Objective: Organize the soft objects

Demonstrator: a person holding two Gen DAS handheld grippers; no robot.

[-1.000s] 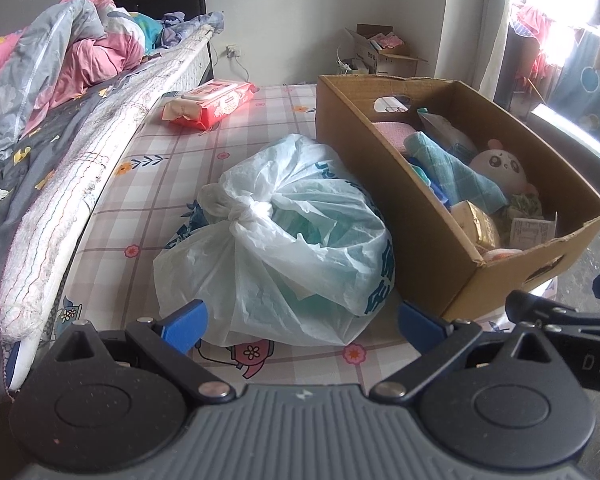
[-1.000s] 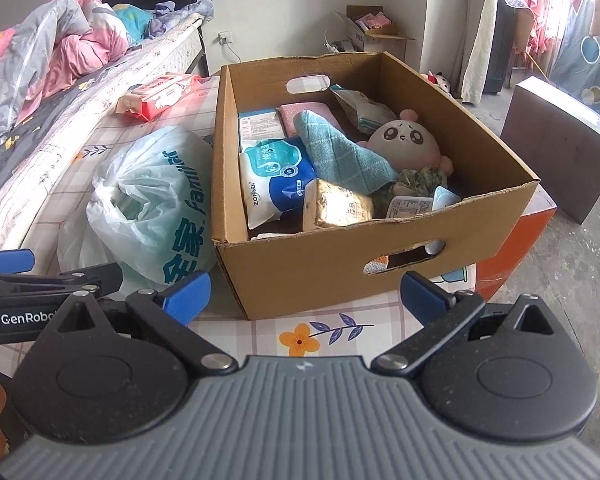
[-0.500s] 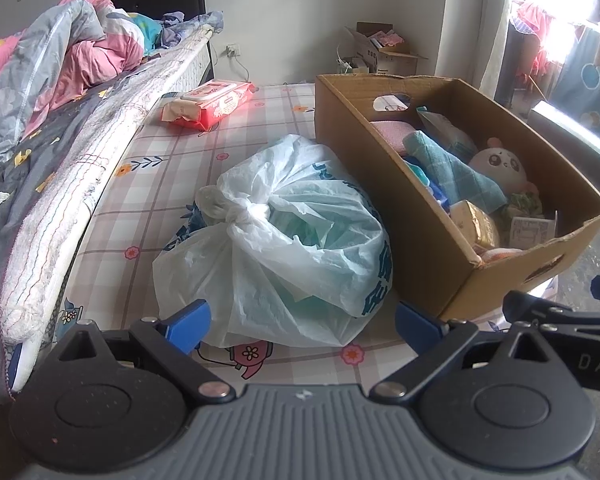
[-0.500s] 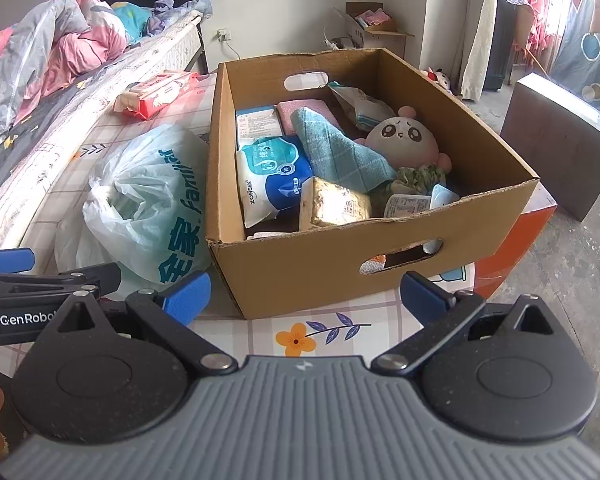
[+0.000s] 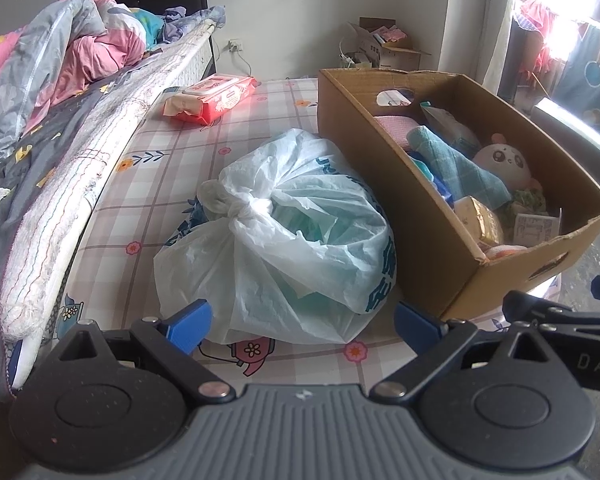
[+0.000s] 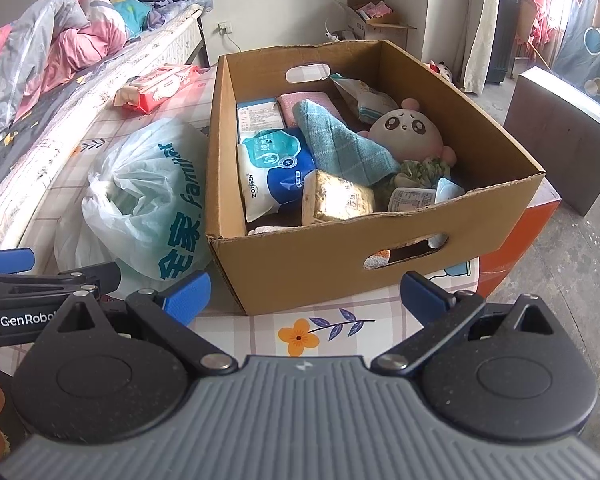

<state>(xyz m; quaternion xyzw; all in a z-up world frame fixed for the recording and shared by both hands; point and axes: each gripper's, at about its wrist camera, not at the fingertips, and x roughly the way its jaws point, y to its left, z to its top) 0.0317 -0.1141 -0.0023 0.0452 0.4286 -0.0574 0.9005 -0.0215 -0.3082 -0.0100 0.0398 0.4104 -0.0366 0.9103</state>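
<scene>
Cardboard box (image 6: 380,256): on the checked mattress (image 5: 172,168), near its front edge, holding a panda plush (image 6: 406,128), teal cloth (image 6: 340,148) and tissue packs. Knotted plastic bag (image 5: 284,236): touching the box's left wall. Red wipes pack (image 5: 212,98): towards the far edge (beside the bed). Left hand-held gripper (image 5: 300,320), right hand-held gripper (image 6: 304,292): both spread wide, empty.

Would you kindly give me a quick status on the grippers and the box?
Left gripper open, empty, facing tied plastic bag. Right gripper open, empty, short of cardboard box. Box holds panda plush, teal towel. Nothing blocking.
</scene>
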